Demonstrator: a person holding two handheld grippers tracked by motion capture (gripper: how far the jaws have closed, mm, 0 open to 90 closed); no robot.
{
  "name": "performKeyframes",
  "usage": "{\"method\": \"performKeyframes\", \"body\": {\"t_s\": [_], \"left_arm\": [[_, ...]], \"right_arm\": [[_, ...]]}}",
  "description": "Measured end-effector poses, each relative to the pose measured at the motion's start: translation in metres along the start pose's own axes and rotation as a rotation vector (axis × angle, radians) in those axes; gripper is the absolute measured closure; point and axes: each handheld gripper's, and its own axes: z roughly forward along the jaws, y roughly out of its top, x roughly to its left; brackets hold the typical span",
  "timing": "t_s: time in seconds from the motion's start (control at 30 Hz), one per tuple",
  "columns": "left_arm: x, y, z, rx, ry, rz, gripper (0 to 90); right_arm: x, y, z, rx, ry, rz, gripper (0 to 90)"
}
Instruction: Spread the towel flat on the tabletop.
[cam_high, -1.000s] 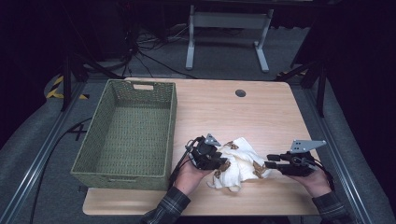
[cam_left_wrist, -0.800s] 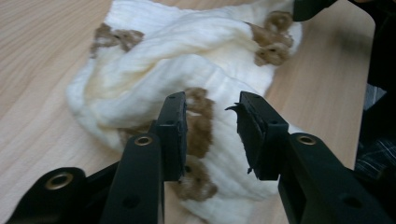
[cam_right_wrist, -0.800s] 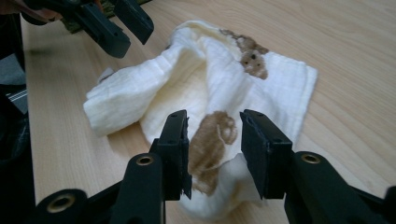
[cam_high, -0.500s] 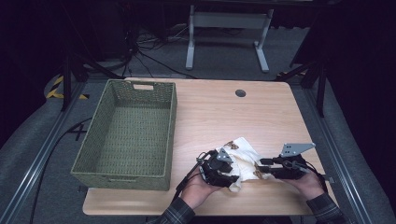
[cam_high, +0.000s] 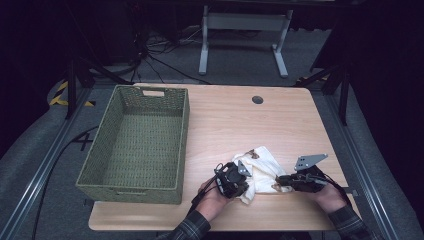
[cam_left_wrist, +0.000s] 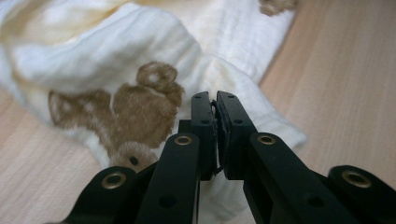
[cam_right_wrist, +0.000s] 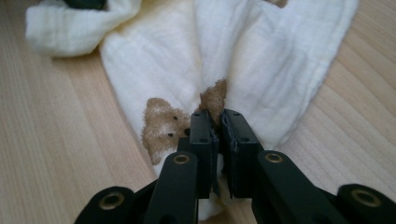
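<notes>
Looking down, we see a crumpled cream cloth (cam_high: 260, 167) with brown bear prints at the lower centre of the frame, on a wooden table (cam_high: 235, 117). Our left gripper (cam_high: 239, 184) has just clenched on the cloth's near left edge and our right gripper (cam_high: 278, 180) on its right edge, fabric pinched between each pair of jaws. We judge two opposite holds let us lift and spread it. An empty green woven basket (cam_high: 137, 145) sits at left.

cream cloth (cam_left_wrist: 154, 51) with brown bears, green basket (cam_high: 135, 145), black claws
</notes>
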Motion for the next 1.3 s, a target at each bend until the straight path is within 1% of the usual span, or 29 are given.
{"method": "performKeyframes", "body": {"t_s": [0.13, 0.17, 0.2, 0.23, 0.27, 0.3, 0.33, 0.37, 0.43, 0.5, 0.53, 0.6, 0.67, 0.7, 0.77, 0.8, 0.83, 0.9, 0.97, 1.0, 1.03, 1.07, 1.1, 1.13, 1.17, 1.2, 1.23, 1.27, 1.3], "left_arm": [[0.008, 0.0, 0.0, -0.019, 0.017, -0.031, 86.0], [0.009, 0.0, 0.0, -0.015, 0.021, -0.039, 86.1], [0.011, 0.0, 0.0, -0.028, 0.027, -0.04, 86.0], [0.011, 0.0, 0.0, -0.028, 0.027, -0.04, 85.9], [0.012, 0.0, 0.0, -0.029, 0.035, -0.051, 85.9], [0.015, -0.001, -0.001, -0.036, 0.044, -0.062, 85.5], [0.015, -0.001, -0.001, -0.036, 0.044, -0.062, 85.1], [0.017, -0.002, -0.002, -0.037, 0.051, -0.065, 85.1], [0.021, -0.002, -0.003, -0.038, 0.079, -0.076, 84.9], [0.023, -0.004, -0.004, -0.029, 0.125, -0.081, 84.0], [0.025, -0.004, -0.004, -0.027, 0.125, -0.085, 83.3], [0.027, -0.006, -0.007, -0.037, 0.1, -0.112, 82.5], [0.026, -0.006, -0.012, -0.071, 0.089, -0.107, 80.9], [0.024, -0.006, -0.016, -0.087, 0.07, -0.119, 80.4], [0.019, -0.006, -0.021, -0.102, 0.059, -0.097, 77.2], [0.017, -0.006, -0.023, -0.11, 0.049, -0.098, 75.0], [0.013, -0.006, -0.025, -0.12, 0.028, -0.095, 73.1], [0.007, -0.006, -0.026, -0.123, 0.018, -0.083, 69.0], [0.0, -0.004, -0.024, -0.117, 0.004, -0.057, 64.7], [-0.004, -0.004, -0.023, -0.112, 0.006, -0.047, 61.9], [-0.006, -0.004, -0.022, -0.107, 0.013, -0.034, 59.7], [-0.008, -0.004, -0.02, -0.083, 0.023, -0.021, 58.0], [-0.011, -0.005, -0.016, -0.076, 0.035, -0.004, 56.5], [-0.011, -0.006, -0.014, -0.071, 0.037, 0.004, 54.7], [-0.012, -0.007, -0.01, -0.064, 0.031, -0.002, 54.9], [-0.012, -0.007, -0.009, -0.045, 0.041, 0.003, 56.7], [-0.012, -0.007, -0.007, -0.046, 0.052, 0.02, 62.0], [-0.011, -0.007, -0.007, -0.024, 0.052, 0.025, 68.4], [-0.01, -0.007, -0.006, -0.027, 0.047, 0.012, 73.4]], "right_arm": [[0.006, -0.003, -0.002, 0.005, 0.031, -0.005, 83.3], [0.007, -0.004, -0.002, 0.005, 0.043, -0.005, 83.3], [0.009, -0.005, -0.003, 0.005, 0.056, -0.004, 83.3], [0.009, -0.005, -0.003, 0.005, 0.056, -0.004, 83.3], [0.012, -0.006, -0.003, 0.006, 0.064, -0.007, 83.2], [0.017, -0.008, -0.004, 0.013, 0.087, -0.006, 83.3], [0.017, -0.008, -0.004, 0.013, 0.087, -0.006, 83.3], [0.02, -0.009, -0.004, 0.013, 0.102, -0.01, 83.2], [0.025, -0.01, -0.004, 0.022, 0.128, -0.013, 83.2], [0.028, -0.011, -0.005, 0.026, 0.138, -0.014, 83.3], [0.03, -0.012, -0.006, 0.031, 0.145, -0.016, 83.1], [0.031, -0.012, -0.007, 0.032, 0.143, -0.019, 82.0], [0.03, -0.012, -0.011, 0.004, 0.128, -0.026, 78.3], [0.029, -0.011, -0.013, -0.013, 0.123, -0.025, 77.3], [0.026, -0.009, -0.02, -0.065, 0.106, -0.019, 75.0], [0.025, -0.007, -0.024, -0.088, 0.096, -0.012, 73.6], [0.024, -0.006, -0.025, -0.101, 0.09, -0.013, 72.5], [0.023, -0.004, -0.029, -0.126, 0.078, -0.003, 69.5], [0.023, -0.001, -0.028, -0.126, 0.069, -0.008, 67.3], [0.023, 0.001, -0.027, -0.124, 0.062, -0.011, 66.9], [0.023, 0.002, -0.026, -0.128, 0.059, -0.01, 66.1], [0.023, 0.003, -0.025, -0.124, 0.06, -0.007, 65.3], [0.023, 0.005, -0.023, -0.125, 0.061, -0.009, 64.7], [0.023, 0.007, -0.02, -0.118, 0.059, -0.008, 64.2], [0.023, 0.007, -0.018, -0.115, 0.054, -0.01, 64.2], [0.023, 0.008, -0.015, -0.105, 0.045, -0.008, 64.7], [0.023, 0.009, -0.011, -0.093, 0.037, -0.009, 66.8], [0.023, 0.009, -0.008, -0.079, 0.033, -0.008, 69.5], [0.022, 0.009, -0.006, -0.064, 0.024, -0.011, 73.0]]}}
